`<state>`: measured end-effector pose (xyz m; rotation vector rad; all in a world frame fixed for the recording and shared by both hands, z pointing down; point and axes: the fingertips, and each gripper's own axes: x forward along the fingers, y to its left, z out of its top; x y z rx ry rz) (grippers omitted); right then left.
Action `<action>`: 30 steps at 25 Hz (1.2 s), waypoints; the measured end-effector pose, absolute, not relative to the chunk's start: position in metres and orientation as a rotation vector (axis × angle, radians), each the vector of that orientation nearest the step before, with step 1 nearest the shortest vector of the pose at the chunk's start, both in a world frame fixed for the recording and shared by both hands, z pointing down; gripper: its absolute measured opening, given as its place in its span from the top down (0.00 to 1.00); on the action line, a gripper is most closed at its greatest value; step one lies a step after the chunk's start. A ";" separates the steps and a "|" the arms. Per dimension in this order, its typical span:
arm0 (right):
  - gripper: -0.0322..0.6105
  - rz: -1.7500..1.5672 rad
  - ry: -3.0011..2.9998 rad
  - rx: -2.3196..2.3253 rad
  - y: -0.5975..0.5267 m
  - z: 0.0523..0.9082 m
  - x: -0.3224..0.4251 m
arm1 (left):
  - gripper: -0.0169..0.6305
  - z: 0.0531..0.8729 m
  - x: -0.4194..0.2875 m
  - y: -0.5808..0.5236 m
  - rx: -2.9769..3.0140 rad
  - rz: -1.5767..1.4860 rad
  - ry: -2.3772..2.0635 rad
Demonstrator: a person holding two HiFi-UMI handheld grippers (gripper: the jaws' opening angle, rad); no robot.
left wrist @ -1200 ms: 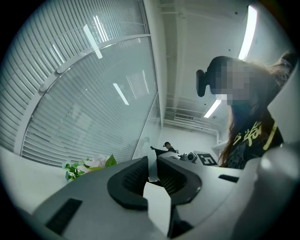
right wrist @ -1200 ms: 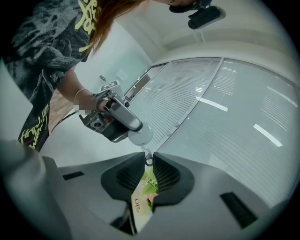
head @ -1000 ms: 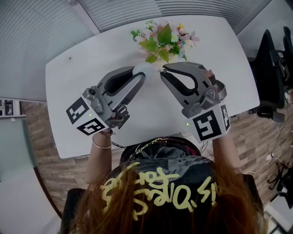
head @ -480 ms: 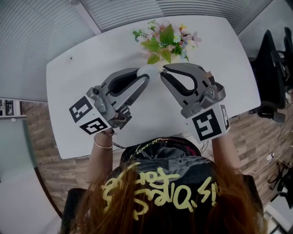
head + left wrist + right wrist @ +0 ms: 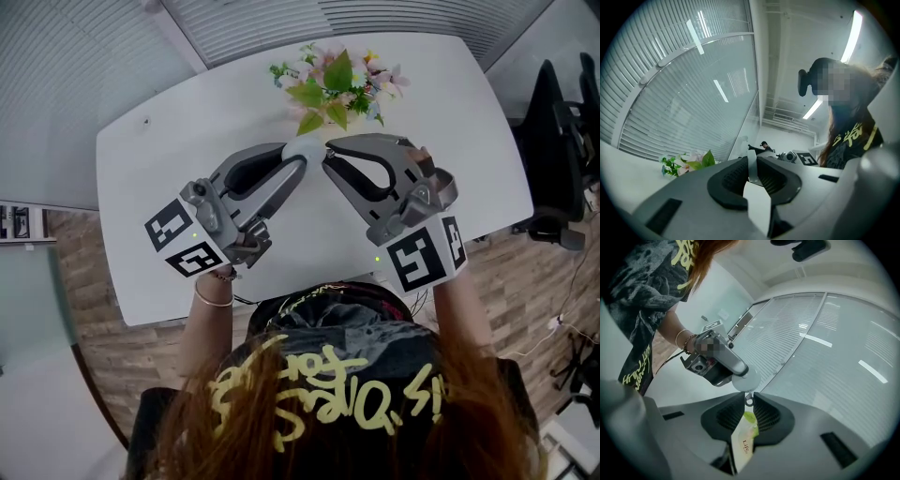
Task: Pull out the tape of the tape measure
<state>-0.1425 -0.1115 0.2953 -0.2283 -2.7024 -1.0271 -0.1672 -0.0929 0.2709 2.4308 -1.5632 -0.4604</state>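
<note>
A small round white tape measure point(image 5: 302, 145) hangs above the white table point(image 5: 169, 141), between the tips of both grippers. My left gripper point(image 5: 296, 161) is shut on its case, which shows edge-on as a white strip point(image 5: 751, 165) between the jaws in the left gripper view. My right gripper point(image 5: 328, 152) meets it from the right. In the right gripper view the white case point(image 5: 745, 378) sits just past my right gripper point(image 5: 749, 400), which is shut on the small metal pull ring at the tape's end. A white and green label point(image 5: 744, 439) lies between the jaws behind it.
A bunch of pink and green artificial flowers point(image 5: 334, 82) stands at the table's far side, just beyond the gripper tips. Black office chairs point(image 5: 562, 141) stand to the right of the table. Wood flooring lies around the table, and window blinds run behind it.
Both grippers have drifted a little: the left one to the right and up, the right one slightly left. The grips look the same.
</note>
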 end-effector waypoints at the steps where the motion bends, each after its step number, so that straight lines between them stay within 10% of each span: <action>1: 0.86 -1.009 -2.706 -0.242 -0.112 0.297 -0.141 | 0.89 0.273 -0.167 -0.093 2.420 -0.476 -1.558; 8: 0.59 -0.950 -2.700 -0.299 -0.114 0.305 -0.129 | 0.89 0.285 -0.167 -0.098 2.340 -0.581 -1.508; 30: 0.61 -1.200 -2.646 -0.325 -0.112 0.309 -0.119 | 0.87 0.297 -0.127 -0.120 2.409 -0.423 -1.495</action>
